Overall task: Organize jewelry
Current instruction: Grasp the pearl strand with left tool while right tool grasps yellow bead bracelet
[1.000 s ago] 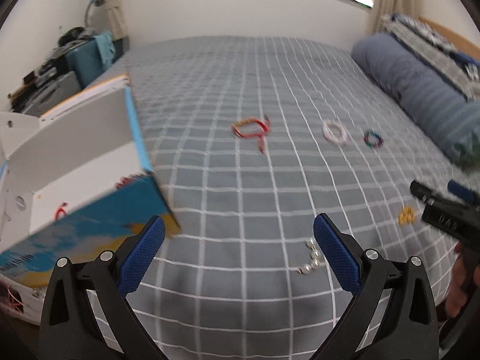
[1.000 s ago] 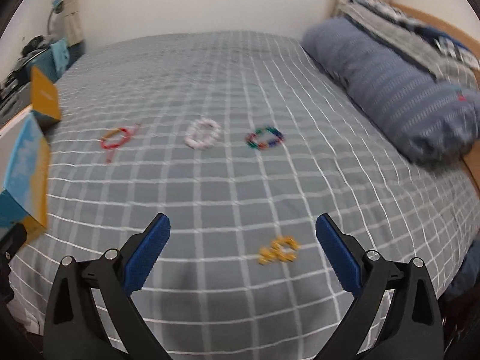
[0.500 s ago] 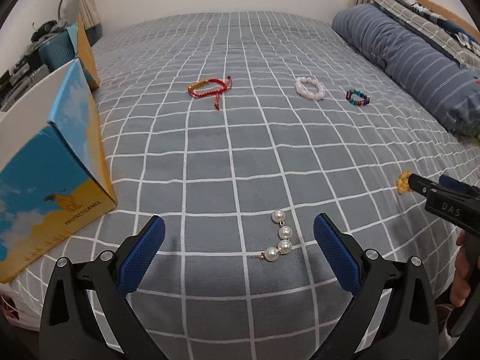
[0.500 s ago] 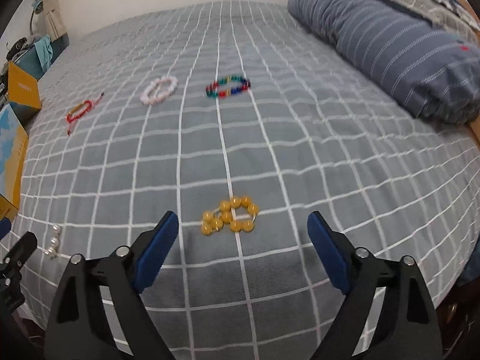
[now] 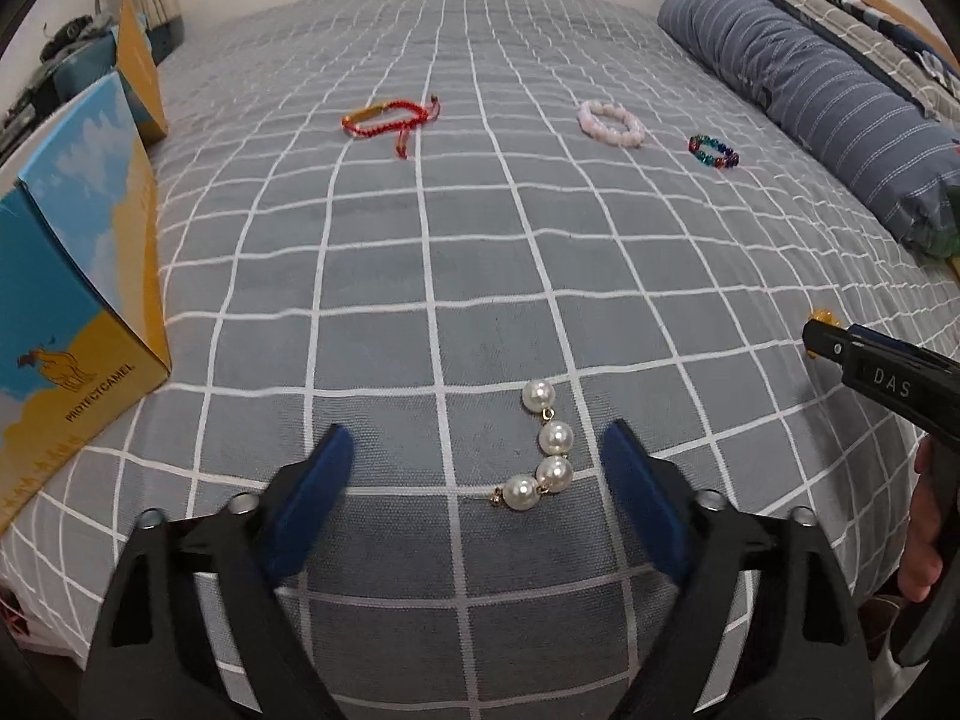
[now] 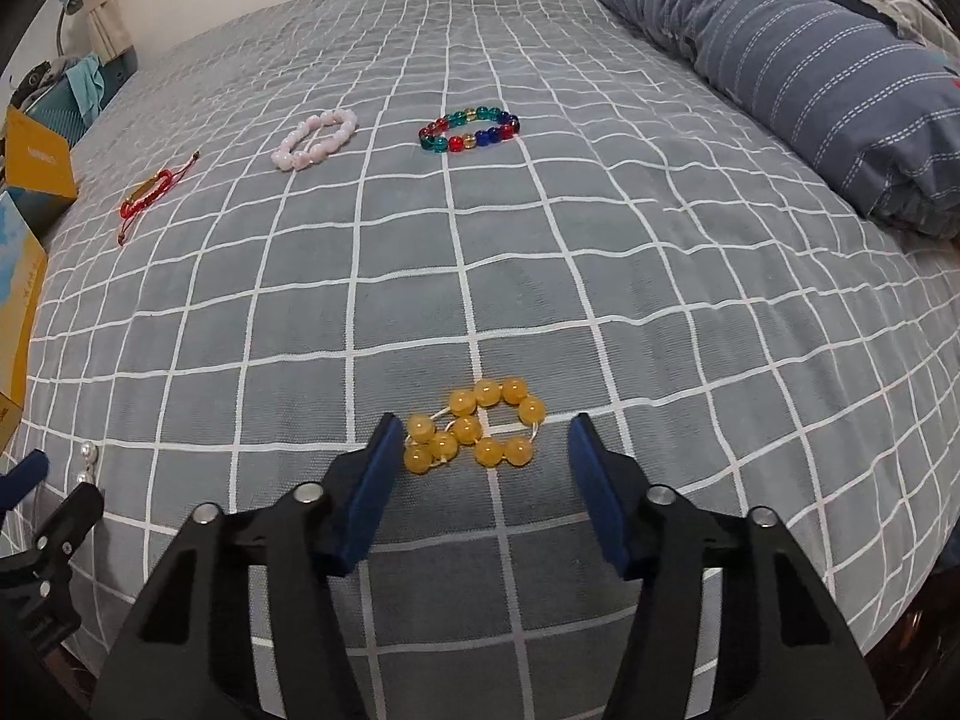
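Note:
On the grey checked bed, a short pearl string (image 5: 546,450) lies between the fingers of my left gripper (image 5: 477,444), nearer the right pad. The jaws are closing and the pads stand clear of the pearls. A yellow bead bracelet (image 6: 474,429) lies between the fingers of my right gripper (image 6: 486,429). Its jaws are closing too, with the left pad almost at the beads and the right pad apart. Farther back lie a red cord bracelet (image 5: 390,117), a pink bead bracelet (image 5: 611,123) and a multicoloured bead bracelet (image 5: 713,151).
A blue and yellow cardboard box (image 5: 78,276) stands at the bed's left edge. A striped blue pillow (image 5: 810,90) lies along the right side. A hand (image 5: 924,534) holds the right gripper at the near right. Cluttered furniture stands beyond the box.
Both grippers came down toward the bed and their jaws narrowed. The pearls and the yellow bracelet now sit between the fingers, larger in view.

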`<act>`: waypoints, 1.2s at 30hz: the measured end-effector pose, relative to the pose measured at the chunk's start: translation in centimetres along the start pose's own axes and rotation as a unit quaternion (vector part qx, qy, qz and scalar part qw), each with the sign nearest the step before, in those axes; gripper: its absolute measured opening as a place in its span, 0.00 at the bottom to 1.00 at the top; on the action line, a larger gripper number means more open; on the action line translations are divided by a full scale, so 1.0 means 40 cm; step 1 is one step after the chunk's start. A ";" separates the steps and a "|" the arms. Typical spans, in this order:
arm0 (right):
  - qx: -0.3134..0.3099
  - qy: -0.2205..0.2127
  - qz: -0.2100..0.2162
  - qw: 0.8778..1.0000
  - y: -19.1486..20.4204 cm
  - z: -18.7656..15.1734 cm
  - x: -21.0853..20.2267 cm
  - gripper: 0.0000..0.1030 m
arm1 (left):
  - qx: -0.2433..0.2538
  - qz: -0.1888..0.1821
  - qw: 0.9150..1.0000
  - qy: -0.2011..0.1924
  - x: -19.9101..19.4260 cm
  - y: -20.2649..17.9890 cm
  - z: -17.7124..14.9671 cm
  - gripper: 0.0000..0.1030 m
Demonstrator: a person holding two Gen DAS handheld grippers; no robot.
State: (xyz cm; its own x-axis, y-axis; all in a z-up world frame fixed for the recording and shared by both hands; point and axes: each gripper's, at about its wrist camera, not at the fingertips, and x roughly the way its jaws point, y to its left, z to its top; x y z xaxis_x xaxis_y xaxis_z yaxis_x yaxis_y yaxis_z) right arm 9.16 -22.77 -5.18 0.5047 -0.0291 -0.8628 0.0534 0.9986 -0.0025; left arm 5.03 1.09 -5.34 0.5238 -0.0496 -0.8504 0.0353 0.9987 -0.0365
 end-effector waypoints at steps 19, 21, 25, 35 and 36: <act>-0.001 -0.003 0.003 1.000 0.004 0.005 -0.001 0.09 | -0.005 -0.011 1.000 0.001 -0.017 0.007 0.010 0.11; 0.000 -0.006 0.004 1.000 0.005 0.006 -0.007 0.09 | -0.006 -0.012 1.000 0.000 -0.021 0.007 0.011 0.11; 0.000 -0.012 0.005 1.000 0.004 0.008 -0.017 0.09 | -0.006 -0.012 1.000 -0.004 -0.029 0.007 0.012 0.11; 0.000 -0.032 0.007 0.999 0.016 0.010 -0.071 0.09 | -0.015 -0.011 1.000 -0.019 -0.072 0.020 0.013 0.11; 0.000 -0.034 0.007 0.999 0.019 0.010 -0.078 0.09 | -0.015 -0.012 1.000 -0.022 -0.079 0.021 0.014 0.11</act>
State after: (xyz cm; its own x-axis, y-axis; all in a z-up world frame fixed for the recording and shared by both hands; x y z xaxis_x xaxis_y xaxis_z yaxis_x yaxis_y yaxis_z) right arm 7.97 -21.94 -2.27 0.5632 -0.0174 -0.8261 0.0458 0.9989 0.0101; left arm 3.87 2.09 -2.42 0.5593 -0.0733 -0.8257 0.0233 0.9971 -0.0727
